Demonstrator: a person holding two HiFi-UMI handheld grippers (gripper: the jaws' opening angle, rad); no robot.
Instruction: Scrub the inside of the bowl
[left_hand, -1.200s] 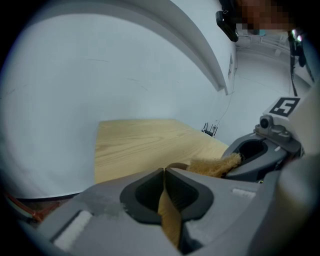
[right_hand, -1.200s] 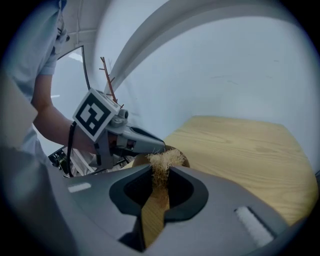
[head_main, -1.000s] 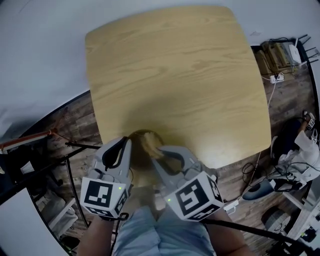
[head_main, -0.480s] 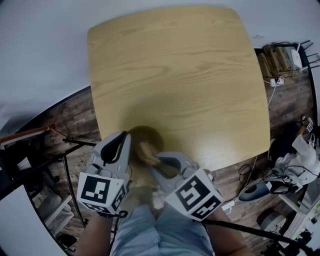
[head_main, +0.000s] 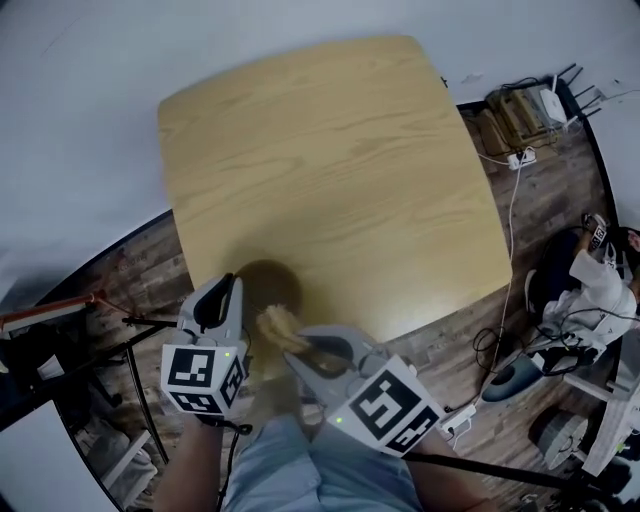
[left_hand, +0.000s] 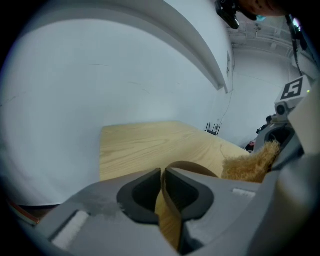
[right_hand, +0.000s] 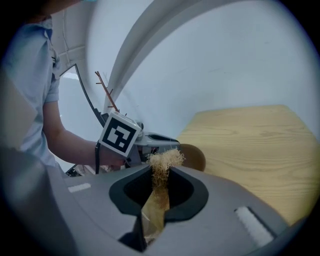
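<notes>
In the head view, I am looking down on a light wooden table (head_main: 340, 170). The brown bowl (head_main: 268, 283) is sitting in the lower left of the frame, close to the table's near edge. My left gripper (head_main: 230, 292) is reaching up to the bowl's left side. My right gripper (head_main: 298, 340) is coming in from the lower middle, carrying a tan fibre scrubber (head_main: 276, 324) whose tuft is lying over the lower edge of the bowl (I cannot tell from here whether it is touching).

In the left gripper view, the left gripper (left_hand: 163, 173) is pinching the bowl's (left_hand: 196, 168) thin wall, one jaw on each side of the rim and almost together. The scrubber's tuft (left_hand: 251, 166) is showing at the right, just beside the rim, and the table (left_hand: 140, 145) is filling the middle behind.

In the right gripper view, the right gripper (right_hand: 160, 174) is clamping the scrubber (right_hand: 163, 160) by its flat tan stem, jaws nearly closed, with the tuft sticking out past the tips. The bowl (right_hand: 196, 156) is showing just right of the tuft. My left gripper's marker cube (right_hand: 120, 134) and forearm (right_hand: 67, 142) are showing at centre left.
</notes>
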